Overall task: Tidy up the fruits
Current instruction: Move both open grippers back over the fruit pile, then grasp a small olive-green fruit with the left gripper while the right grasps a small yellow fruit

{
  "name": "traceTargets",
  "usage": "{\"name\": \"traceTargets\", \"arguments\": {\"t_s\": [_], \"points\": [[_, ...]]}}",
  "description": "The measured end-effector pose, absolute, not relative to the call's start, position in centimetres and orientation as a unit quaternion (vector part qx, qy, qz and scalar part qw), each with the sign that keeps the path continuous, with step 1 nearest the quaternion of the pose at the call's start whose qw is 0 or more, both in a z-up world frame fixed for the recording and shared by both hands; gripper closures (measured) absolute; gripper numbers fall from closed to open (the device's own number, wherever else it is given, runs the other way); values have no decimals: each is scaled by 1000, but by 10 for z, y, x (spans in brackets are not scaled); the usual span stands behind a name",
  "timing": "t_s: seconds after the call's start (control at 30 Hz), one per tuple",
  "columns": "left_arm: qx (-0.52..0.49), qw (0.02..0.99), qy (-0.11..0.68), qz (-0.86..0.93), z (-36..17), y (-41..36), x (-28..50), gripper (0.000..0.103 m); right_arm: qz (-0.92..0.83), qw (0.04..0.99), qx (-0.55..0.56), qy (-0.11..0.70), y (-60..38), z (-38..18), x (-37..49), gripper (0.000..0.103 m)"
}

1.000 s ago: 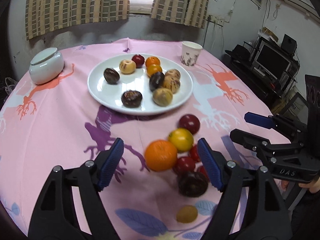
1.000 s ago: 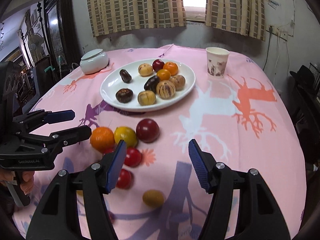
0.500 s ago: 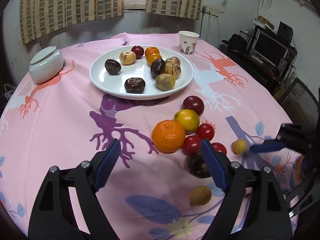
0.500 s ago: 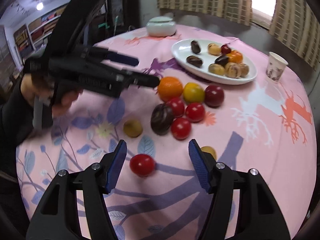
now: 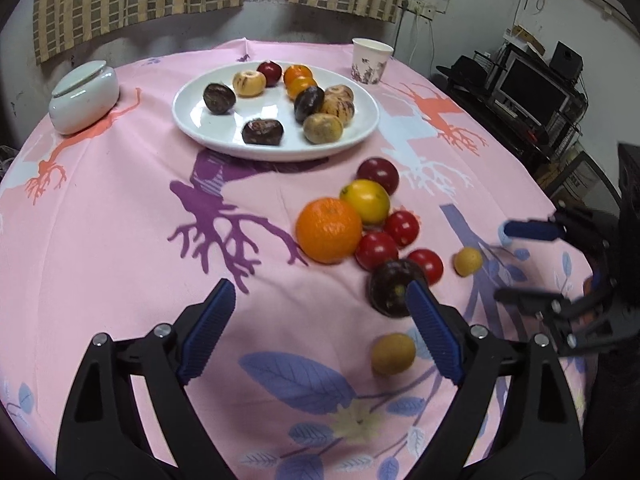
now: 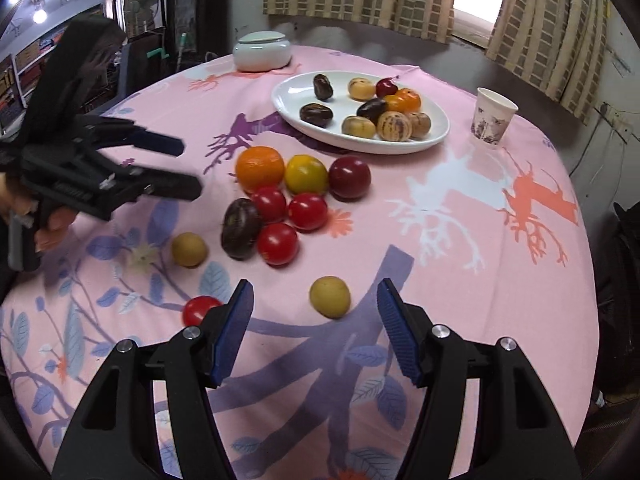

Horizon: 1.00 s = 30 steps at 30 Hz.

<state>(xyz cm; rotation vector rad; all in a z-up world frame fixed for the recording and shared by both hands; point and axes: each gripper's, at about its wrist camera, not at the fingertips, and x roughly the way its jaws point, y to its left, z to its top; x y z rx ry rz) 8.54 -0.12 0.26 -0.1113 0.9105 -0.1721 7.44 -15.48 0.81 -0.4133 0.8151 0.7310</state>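
Note:
A white plate [image 5: 200, 120] at the far side holds several fruits. On the pink cloth in front of it lies a loose pile: an orange [image 5: 329, 229], a yellow fruit [image 5: 366, 201], a dark red plum [image 5: 378, 175], red tomatoes [image 5: 376, 250] and a dark purple fruit [image 5: 394, 286]. My left gripper [image 5: 320, 296] hovers short of the orange, its jaws opening with only cloth between them. My right gripper [image 6: 314, 292] is open, and a small tan fruit [image 6: 330, 296] lies untouched between its fingertips. A second tan fruit [image 6: 189, 249] and a stray tomato [image 6: 200, 308] lie to the left.
A paper cup [image 5: 370, 60] stands right of the plate and a lidded white jar [image 5: 84, 94] left of it. The round table drops off on all sides. A shelf with a monitor [image 5: 532, 92] stands beyond the right edge. A hand [image 6: 52, 224] holds the left gripper [image 6: 188, 168].
The left gripper's jaws have widened and it has sunk slightly toward the pile. The right gripper has rolled and swung round to the pile's near right side, bringing the small tan fruit between its fingers.

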Motion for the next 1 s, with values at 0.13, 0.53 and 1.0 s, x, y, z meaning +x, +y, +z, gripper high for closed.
{"name": "traceTargets", "arguments": {"t_s": [0.13, 0.53, 1.0], "points": [[-40, 889, 446, -94, -2, -6, 80, 14, 327, 836, -205, 390, -148, 0, 83, 41], [-11, 876, 465, -128, -13, -27, 76, 14, 291, 838, -242, 394, -133, -16, 88, 77], [33, 868, 470, -159, -27, -52, 67, 29, 299, 844, -236, 378, -133, -9, 84, 77]]}}
